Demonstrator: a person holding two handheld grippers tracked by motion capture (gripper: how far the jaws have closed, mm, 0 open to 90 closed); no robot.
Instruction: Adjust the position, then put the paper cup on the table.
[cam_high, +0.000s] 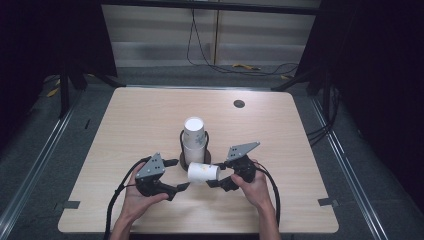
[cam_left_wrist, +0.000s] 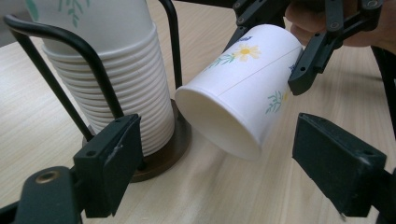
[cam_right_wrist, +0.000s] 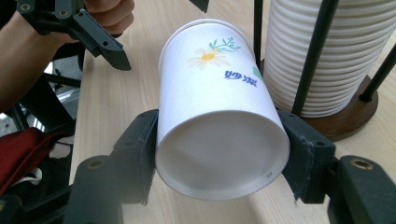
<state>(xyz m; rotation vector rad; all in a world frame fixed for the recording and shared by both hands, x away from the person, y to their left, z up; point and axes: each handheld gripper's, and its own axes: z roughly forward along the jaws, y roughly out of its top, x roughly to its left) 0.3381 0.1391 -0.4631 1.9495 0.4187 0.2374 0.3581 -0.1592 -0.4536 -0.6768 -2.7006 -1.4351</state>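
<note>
A white paper cup with a yellow flower print lies on its side, a little above the table. My right gripper is shut on it near its base, with a pad pressed on each side. The cup's open mouth points toward my left gripper. That gripper stands open just in front of the mouth, touching nothing. Behind the cup, a tall stack of paper cups stands upside down in a black wire holder on a round wooden base.
The stack and its wire posts stand close beside the held cup. A small dark round grommet sits at the table's far right. Cables lie on the floor beyond the table. The wooden tabletop spreads wide on both sides.
</note>
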